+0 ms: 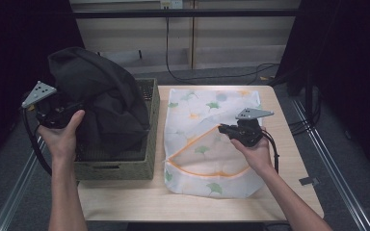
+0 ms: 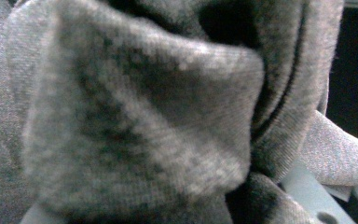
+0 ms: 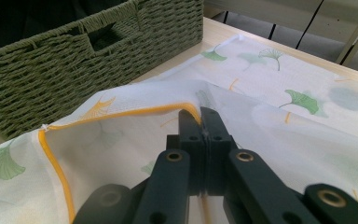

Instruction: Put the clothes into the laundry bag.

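A dark grey garment [image 1: 101, 96] is bunched up and raised over a green woven basket [image 1: 125, 169] at the table's left. My left gripper [image 1: 72, 109] is pushed into its left side; the jaws are buried in the cloth, and knit fabric [image 2: 144, 116] presses right up against the left gripper view. To the right lies a white mesh laundry bag [image 1: 207, 108] printed with green leaves. My right gripper [image 3: 200, 114] is shut on the bag's orange-trimmed opening edge [image 3: 121, 113] and holds it lifted a little, seen in the high view at the right gripper [image 1: 225, 129].
The basket [image 3: 74, 70] stands close beside the bag's left edge. The wooden table [image 1: 284, 159] has bare wood to the right of the bag and along its front. A small grey clip [image 1: 307, 181] sits at the right edge. Cables [image 1: 212, 76] trail on the floor behind.
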Demonstrator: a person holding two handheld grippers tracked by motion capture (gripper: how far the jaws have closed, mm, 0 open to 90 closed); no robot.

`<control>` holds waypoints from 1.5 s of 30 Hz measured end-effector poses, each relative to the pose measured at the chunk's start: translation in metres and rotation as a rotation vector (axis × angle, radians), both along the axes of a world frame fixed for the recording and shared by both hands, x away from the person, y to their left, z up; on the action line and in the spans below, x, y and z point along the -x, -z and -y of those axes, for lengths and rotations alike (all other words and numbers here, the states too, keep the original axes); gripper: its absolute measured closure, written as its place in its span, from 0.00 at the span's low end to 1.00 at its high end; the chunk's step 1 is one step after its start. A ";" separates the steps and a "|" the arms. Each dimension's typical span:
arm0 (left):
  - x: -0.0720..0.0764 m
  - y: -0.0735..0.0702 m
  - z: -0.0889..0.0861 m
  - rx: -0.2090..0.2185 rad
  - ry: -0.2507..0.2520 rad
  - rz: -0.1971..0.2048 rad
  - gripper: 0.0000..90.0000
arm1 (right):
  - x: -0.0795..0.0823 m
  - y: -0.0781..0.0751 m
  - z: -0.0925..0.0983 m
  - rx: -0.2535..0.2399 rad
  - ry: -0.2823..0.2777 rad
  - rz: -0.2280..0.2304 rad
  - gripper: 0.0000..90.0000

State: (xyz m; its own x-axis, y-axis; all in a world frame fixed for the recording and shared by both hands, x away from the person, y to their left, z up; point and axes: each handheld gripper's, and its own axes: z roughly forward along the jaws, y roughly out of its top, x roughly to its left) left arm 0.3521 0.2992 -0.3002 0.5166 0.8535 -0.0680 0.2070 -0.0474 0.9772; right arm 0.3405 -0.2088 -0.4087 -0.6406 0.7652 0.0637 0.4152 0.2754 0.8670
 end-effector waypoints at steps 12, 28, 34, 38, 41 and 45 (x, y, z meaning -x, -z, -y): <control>0.015 -0.028 0.000 0.037 0.010 0.084 0.75 | -0.001 -0.001 0.001 -0.002 0.005 0.002 0.99; 0.029 -0.059 0.011 0.072 0.033 0.183 0.75 | -0.001 -0.001 0.002 -0.005 0.001 0.000 0.99; 0.035 -0.072 0.016 0.074 0.046 0.216 0.75 | -0.001 -0.001 0.001 -0.005 0.001 0.000 0.99; 0.036 -0.079 0.018 0.073 0.055 0.225 0.75 | -0.001 -0.001 0.002 -0.007 0.000 0.001 0.99; 0.039 -0.084 0.019 0.064 0.063 0.238 0.75 | -0.002 -0.001 0.003 -0.013 0.003 -0.002 0.99; 0.040 -0.088 0.019 0.066 0.073 0.241 0.75 | -0.003 0.000 0.002 -0.016 0.001 -0.013 0.99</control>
State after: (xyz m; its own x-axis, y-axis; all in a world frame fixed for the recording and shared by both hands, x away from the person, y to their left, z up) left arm 0.3124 0.2797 -0.2126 0.5849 0.8110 0.0101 -0.0342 0.0122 0.9993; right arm 0.3431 -0.2111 -0.4086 -0.6385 0.7650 0.0843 0.4268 0.2608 0.8660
